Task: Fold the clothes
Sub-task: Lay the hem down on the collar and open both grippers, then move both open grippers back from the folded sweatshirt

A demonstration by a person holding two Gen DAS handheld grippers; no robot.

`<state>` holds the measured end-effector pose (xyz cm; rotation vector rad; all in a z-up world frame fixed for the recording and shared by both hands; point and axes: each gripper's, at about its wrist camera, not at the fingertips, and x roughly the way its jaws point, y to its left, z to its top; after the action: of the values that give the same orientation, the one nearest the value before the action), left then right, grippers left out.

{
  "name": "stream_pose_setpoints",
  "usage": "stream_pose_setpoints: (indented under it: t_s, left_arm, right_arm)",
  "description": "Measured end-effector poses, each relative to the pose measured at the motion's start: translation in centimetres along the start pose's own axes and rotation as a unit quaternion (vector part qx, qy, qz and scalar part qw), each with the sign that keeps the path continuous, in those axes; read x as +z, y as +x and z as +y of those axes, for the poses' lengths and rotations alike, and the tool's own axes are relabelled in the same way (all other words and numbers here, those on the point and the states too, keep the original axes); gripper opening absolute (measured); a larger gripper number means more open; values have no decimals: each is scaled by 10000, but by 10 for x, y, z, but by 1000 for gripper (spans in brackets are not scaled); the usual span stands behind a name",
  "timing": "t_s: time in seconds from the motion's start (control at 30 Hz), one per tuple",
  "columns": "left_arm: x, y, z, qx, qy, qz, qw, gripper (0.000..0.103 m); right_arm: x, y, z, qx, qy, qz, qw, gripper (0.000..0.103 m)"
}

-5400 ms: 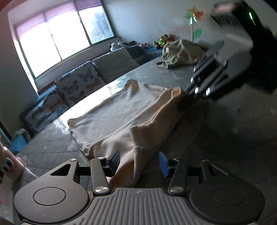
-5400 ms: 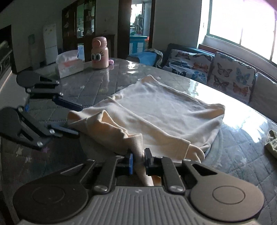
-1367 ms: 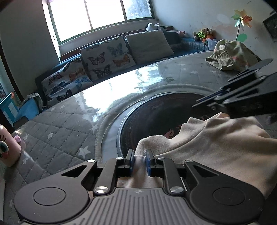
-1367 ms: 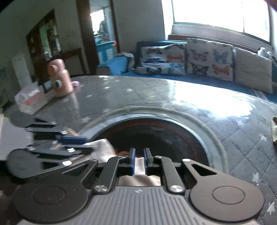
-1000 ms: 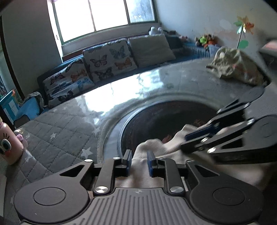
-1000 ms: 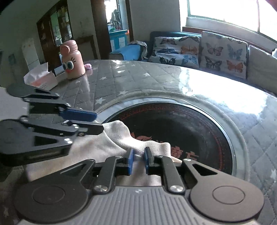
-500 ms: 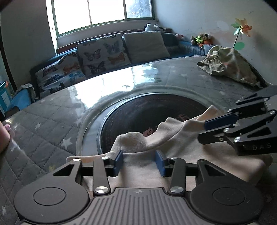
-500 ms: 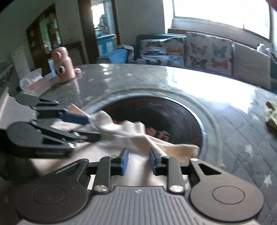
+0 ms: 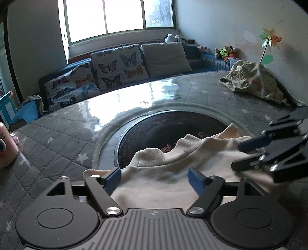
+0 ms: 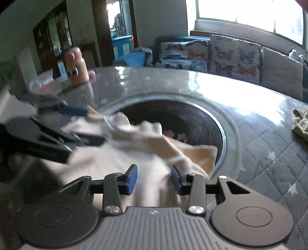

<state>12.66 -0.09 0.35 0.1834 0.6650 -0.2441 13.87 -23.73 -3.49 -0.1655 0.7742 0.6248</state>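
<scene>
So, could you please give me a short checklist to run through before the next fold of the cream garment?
1. Left gripper released: ok, its jaws have just been opening and stand wide, cloth lying loose between them.
2. Right gripper released: ok, jaws have just been opening, fingers clear of cloth.
3. Cream garment resting on the table: ok.
4. Far edge flat: not ok, it is rumpled over the dark round inset.
5. Olive garment clear of the work area: ok.
6. Fold edges aligned: cannot tell.

Location: a home living room. Ahead of the claw, beyond the quilt-covered tabletop [image 9: 57, 138], a sofa [image 9: 200, 55] with butterfly-print cushions [image 9: 117, 67] stands under a window [image 9: 119, 17]. Soft toys [image 9: 225, 52] sit to the right.
</scene>
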Motion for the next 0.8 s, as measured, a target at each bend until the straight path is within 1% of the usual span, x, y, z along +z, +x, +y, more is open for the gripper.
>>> stream_pose_setpoints:
  t_s: [0.03, 0.07, 0.1, 0.13, 0.17, 0.27, 0.37, 0.5, 0.63, 0.8]
  left_arm:
    - [-1, -5, -1, 39, 11, -35, 10000, 92]
    - [-3, -11, -2, 79, 34, -87, 9999, 97]
    - [-5, -17, -3, 115, 59, -155, 9998, 101]
    - [-8, -24, -3, 136, 74, -212, 9997, 102]
    - [-10, -30, -3, 148, 91, -254, 9995, 103]
    - [-19, -44, -6, 240, 184, -326, 9990, 103]
    - [-30, -49, -8, 284, 120, -265, 9992, 103]
    - [-43, -51, -11, 396, 52, -213, 9990, 103]
    - [-52, -47, -12, 472, 15, -128, 9988, 103]
    - [-59, -43, -12, 521, -42, -132, 9985, 103]
  right_arm:
    - [-1, -1, 0, -20, 13, -21, 10000, 41]
    - [-1, -5, 1, -19, 40, -75, 10000, 43]
    - [-1, -10, 3, -16, 45, -136, 9999, 47]
    - [-1, -16, 5, -9, 3, -211, 9998, 50]
    - [-1, -21, 9, 0, -48, -281, 9996, 55]
    - [-5, -34, 22, 101, -271, -383, 9988, 59]
    - [-11, -37, 38, 74, -535, -454, 9975, 68]
    - [-20, -36, 56, -76, -844, -521, 9950, 70]
    - [-29, -31, 64, -218, -1019, -507, 9933, 71]
    - [-35, -29, 65, -273, -1026, -542, 9929, 72]
